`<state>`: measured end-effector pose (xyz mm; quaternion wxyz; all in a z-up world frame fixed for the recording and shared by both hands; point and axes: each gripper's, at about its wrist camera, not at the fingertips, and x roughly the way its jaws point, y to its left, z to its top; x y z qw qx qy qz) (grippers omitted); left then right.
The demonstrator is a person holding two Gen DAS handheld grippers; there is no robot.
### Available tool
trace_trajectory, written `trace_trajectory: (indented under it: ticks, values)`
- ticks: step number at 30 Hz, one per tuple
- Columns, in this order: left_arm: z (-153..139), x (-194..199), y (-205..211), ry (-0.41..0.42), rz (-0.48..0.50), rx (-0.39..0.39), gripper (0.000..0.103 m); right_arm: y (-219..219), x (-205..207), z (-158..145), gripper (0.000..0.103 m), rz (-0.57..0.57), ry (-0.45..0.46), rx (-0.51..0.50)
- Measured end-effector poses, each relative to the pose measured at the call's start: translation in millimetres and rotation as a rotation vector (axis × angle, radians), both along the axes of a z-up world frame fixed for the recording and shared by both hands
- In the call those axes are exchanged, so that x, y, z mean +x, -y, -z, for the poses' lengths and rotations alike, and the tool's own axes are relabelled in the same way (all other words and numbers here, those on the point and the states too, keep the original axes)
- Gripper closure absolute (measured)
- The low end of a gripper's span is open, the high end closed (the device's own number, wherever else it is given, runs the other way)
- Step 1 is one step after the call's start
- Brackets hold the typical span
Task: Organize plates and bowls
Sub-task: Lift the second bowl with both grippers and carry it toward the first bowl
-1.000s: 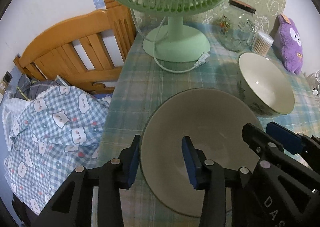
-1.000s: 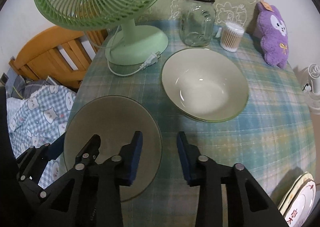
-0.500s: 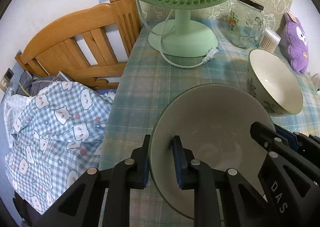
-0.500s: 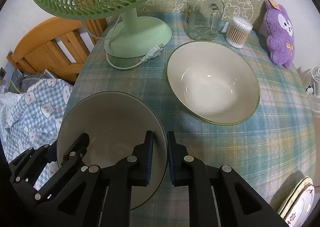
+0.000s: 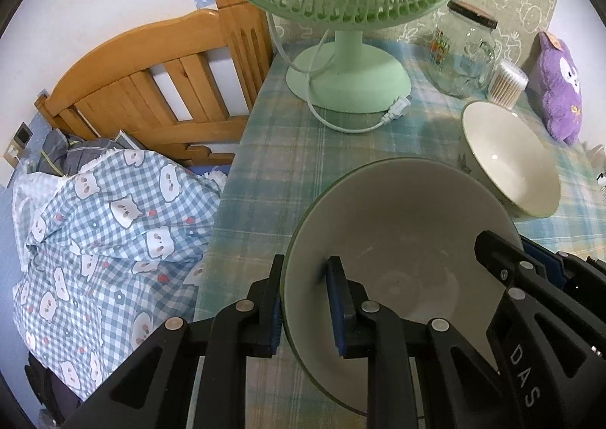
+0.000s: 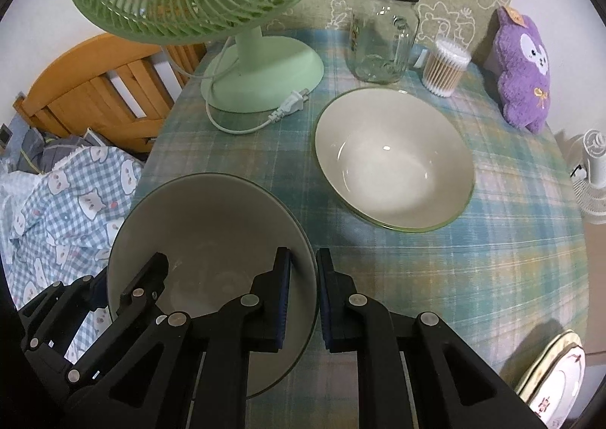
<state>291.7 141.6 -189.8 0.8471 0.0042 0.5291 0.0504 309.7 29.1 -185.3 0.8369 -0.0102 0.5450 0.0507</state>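
A grey bowl (image 5: 401,224) is held off the checked tablecloth by both grippers. My left gripper (image 5: 305,311) is shut on its left rim, one pad inside and one outside. My right gripper (image 6: 303,304) is shut on its right rim; the bowl shows in the right wrist view (image 6: 212,224) too. The right gripper also appears at the lower right of the left wrist view (image 5: 530,277). A second, white bowl (image 6: 394,160) with a green rim stands on the table beyond, also in the left wrist view (image 5: 511,160).
A green fan (image 6: 261,73) with its loose cord stands at the back. A glass jar (image 6: 384,31), a cotton swab tub (image 6: 445,67) and a purple plush (image 6: 524,69) line the far edge. Stacked plates (image 6: 556,383) lie at the near right. A bed (image 5: 113,202) is left of the table.
Both grippers closed on the grey bowl's opposite rims and lifted it, tilting it off the table. The white bowl has not moved.
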Motion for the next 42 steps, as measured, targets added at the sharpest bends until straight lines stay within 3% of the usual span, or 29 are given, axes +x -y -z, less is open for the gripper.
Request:
trace_trajectory:
  ticks: [13, 24, 42]
  values:
    - [-52, -38, 14, 0.079, 0.056, -0.032, 0.085, 15, -43, -57, 0.086, 0.034, 0.084, -0.035]
    - [-87, -84, 53, 0.129, 0.117, -0.048, 0.085, 56, -98, -96, 0.086, 0.109, 0.128, -0.027]
    - [-61, -141, 118, 0.066, 0.111, -0.089, 0.085, 121, -158, -73, 0.086, 0.103, 0.085, -0.062]
